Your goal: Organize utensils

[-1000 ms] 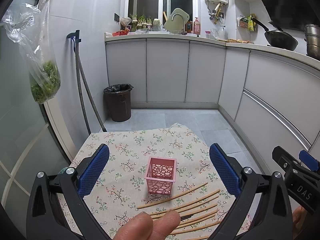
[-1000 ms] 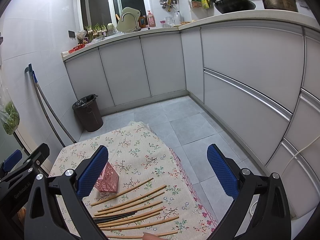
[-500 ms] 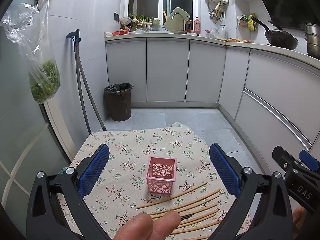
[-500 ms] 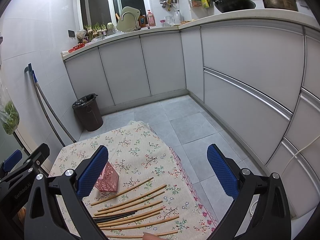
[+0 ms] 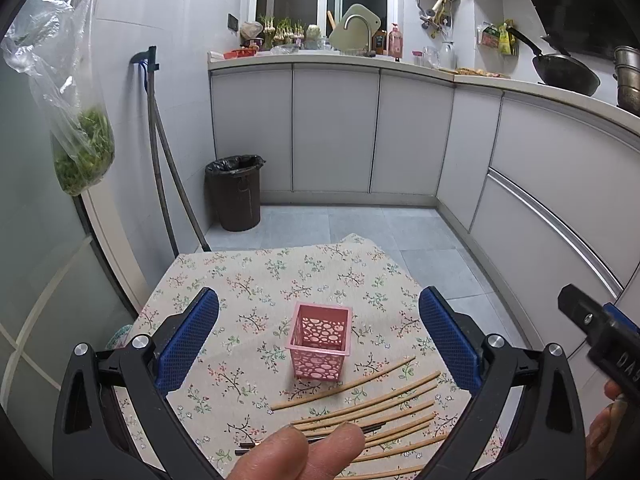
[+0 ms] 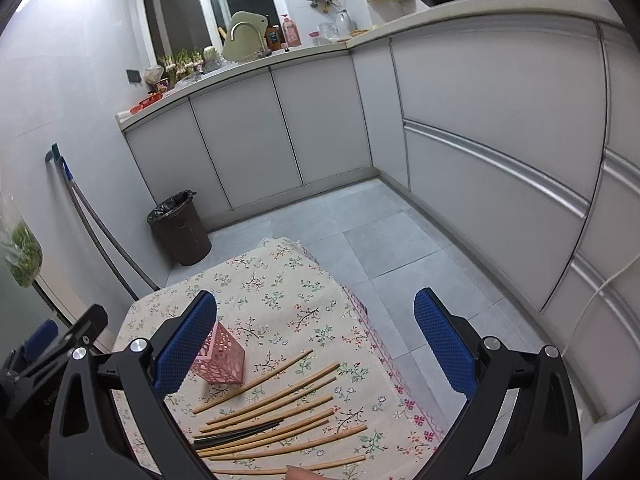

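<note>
A: Where do the chopsticks [image 5: 362, 390] lie?

B: Low and right of centre in the left wrist view, flat on the flowered cloth [image 5: 280, 280]. Their long axes run from lower left up to upper right, roughly side by side, fanned a little. In the right wrist view the same row [image 6: 280, 420] sits at bottom centre, with a dark pair [image 6: 236, 434] among the bamboo ones, pointing the same way.

A: And the basket?

B: The pink basket [image 5: 320, 340] stands upright, mouth up, just beyond the farthest stick, near it but apart. In the right wrist view it is half hidden behind a blue pad [image 6: 186, 344].

A: The grippers?

B: The left gripper [image 5: 320, 344] has its fingers spread wide, holding nothing, with the basket framed between them. The right gripper [image 6: 316, 346] is spread wide too and empty, above the sticks. Fingertips [image 5: 296, 454] of a hand show at the bottom edge of the left wrist view.

A: Room to move?

B: Bare cloth lies beyond and left of the basket. The sticks' right ends come near the cloth's right edge, where it drops to the grey floor [image 6: 380, 236]. A bin [image 5: 236, 192] stands well off by the cabinets.
</note>
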Action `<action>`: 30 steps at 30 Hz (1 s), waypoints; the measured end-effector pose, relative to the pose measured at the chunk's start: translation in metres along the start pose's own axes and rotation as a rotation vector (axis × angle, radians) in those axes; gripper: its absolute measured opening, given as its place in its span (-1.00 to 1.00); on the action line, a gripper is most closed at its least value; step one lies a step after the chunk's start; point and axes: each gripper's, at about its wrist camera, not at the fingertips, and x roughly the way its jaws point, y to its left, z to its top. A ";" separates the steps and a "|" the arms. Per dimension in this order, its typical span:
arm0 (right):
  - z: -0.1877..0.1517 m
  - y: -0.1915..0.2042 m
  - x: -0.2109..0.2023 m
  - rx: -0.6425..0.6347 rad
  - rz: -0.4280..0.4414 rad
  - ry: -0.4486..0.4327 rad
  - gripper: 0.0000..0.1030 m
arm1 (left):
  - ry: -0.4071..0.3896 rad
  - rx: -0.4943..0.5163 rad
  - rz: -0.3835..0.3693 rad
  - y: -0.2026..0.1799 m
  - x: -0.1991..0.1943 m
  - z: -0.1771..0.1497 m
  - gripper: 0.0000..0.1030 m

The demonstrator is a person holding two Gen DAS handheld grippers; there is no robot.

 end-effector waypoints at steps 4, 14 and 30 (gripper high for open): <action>0.006 -0.023 0.002 0.128 0.058 0.034 0.87 | 0.093 -0.022 -0.210 -0.003 0.010 0.000 0.87; 0.011 -0.132 0.014 0.601 0.120 0.100 0.87 | 0.460 0.222 -0.719 -0.090 0.094 0.000 0.87; -0.032 -0.158 0.106 0.891 0.309 0.509 0.87 | 1.002 0.532 -0.189 -0.134 0.287 -0.092 0.03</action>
